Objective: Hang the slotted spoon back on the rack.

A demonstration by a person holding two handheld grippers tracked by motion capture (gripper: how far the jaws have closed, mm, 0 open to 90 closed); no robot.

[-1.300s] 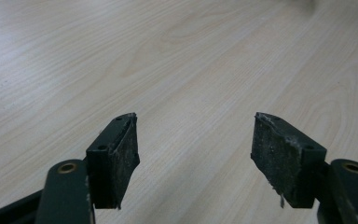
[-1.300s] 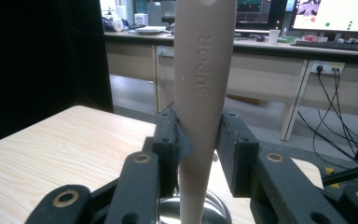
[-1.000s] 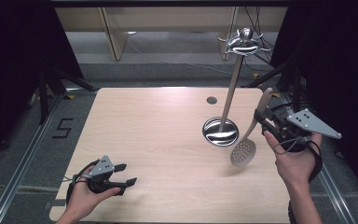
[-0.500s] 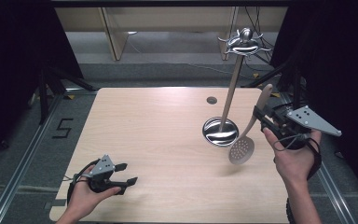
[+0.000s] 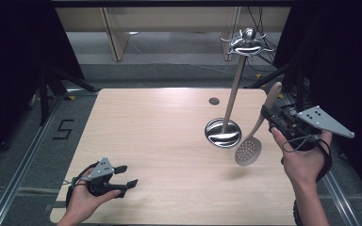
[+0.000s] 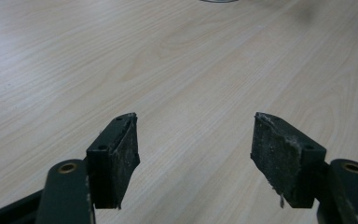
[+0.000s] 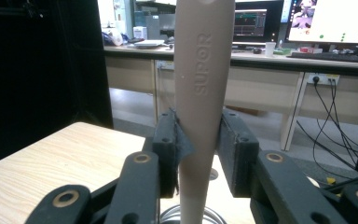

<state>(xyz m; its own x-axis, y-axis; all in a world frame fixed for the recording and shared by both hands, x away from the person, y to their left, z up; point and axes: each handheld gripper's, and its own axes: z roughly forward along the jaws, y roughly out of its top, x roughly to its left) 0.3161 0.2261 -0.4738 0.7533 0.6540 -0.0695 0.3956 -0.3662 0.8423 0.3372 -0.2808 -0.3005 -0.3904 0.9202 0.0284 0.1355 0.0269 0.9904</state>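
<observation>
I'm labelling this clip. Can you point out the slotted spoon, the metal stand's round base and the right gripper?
slotted spoon (image 5: 248, 151), high view, on its perforated bowl.
stand base (image 5: 223, 133), high view, on the shiny round dish.
right gripper (image 7: 198, 156), right gripper view, midway between its pads, which clamp the spoon's handle.

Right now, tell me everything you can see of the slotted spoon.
The slotted spoon is beige and looks like plastic or nylon: a round perforated bowl on a long flat handle embossed SUPOR. The right gripper clamps its handle, holding it tilted, bowl lowest, above the table beside the steel stand's base.
</observation>
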